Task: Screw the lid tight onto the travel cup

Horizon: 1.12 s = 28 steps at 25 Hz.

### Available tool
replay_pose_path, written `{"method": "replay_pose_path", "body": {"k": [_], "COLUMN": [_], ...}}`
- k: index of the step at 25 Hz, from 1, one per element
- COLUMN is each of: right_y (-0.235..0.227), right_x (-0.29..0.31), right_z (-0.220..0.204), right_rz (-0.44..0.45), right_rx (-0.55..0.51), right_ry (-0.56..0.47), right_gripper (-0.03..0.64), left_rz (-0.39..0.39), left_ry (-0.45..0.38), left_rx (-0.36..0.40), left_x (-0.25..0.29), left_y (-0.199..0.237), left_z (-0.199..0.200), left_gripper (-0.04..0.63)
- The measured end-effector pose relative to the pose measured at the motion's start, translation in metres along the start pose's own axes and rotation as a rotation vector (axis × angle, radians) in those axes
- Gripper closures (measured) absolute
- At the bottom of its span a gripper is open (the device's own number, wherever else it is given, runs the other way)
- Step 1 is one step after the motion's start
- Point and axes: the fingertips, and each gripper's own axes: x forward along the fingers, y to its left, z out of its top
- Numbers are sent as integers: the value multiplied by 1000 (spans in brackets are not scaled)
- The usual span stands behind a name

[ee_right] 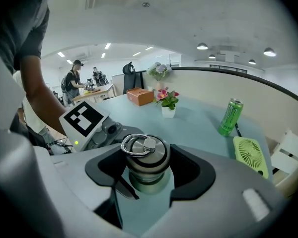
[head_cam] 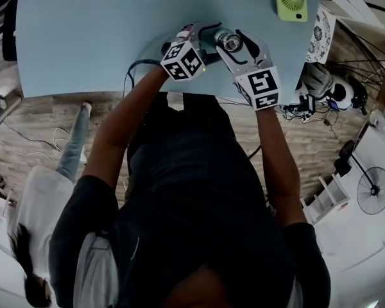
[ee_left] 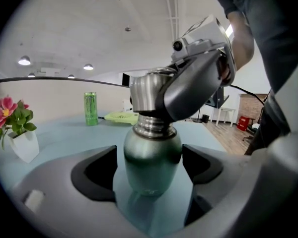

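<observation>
The travel cup (ee_left: 152, 160) has a dark green metal body and stands on the pale blue table (head_cam: 90, 43) near its front edge. Its steel lid (ee_right: 144, 151), with a ring handle on top, sits on the cup's neck. My left gripper (ee_left: 151, 170) reaches in from the side, shut on the cup's body low down. My right gripper (ee_right: 146, 165) is shut on the lid, its dark jaws on either side of the cap. In the head view both grippers meet at the cup (head_cam: 230, 42), the left gripper (head_cam: 208, 38) beside the right gripper (head_cam: 236, 45).
A green hand fan (head_cam: 290, 0) lies at the table's far right. A green can (ee_right: 230, 116), a small flower vase (ee_right: 168, 103) and an orange box (ee_right: 140, 96) stand farther back. A person (ee_right: 72, 83) stands in the background. The table's edge (head_cam: 115, 95) is just below my grippers.
</observation>
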Motion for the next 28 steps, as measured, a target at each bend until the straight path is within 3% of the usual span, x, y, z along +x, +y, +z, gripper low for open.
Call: {"method": "replay_pose_path", "body": {"k": [7, 18, 28], "right_y": [-2, 3, 3], "right_x": [3, 11, 10], "right_z": [-15, -11, -10], "right_rz": [3, 9, 57], "right_rx": [-23, -123, -126], "right_ry": [30, -41, -88], "right_gripper": [351, 351, 351], "left_rz": [-11, -15, -4], "left_ry": [6, 7, 4], "left_rx": [-17, -13, -7], "left_x": [10, 17, 17], "left_y": [-1, 1, 1], "left_z": [-7, -13, -12], "left_gripper": [158, 161, 169]}}
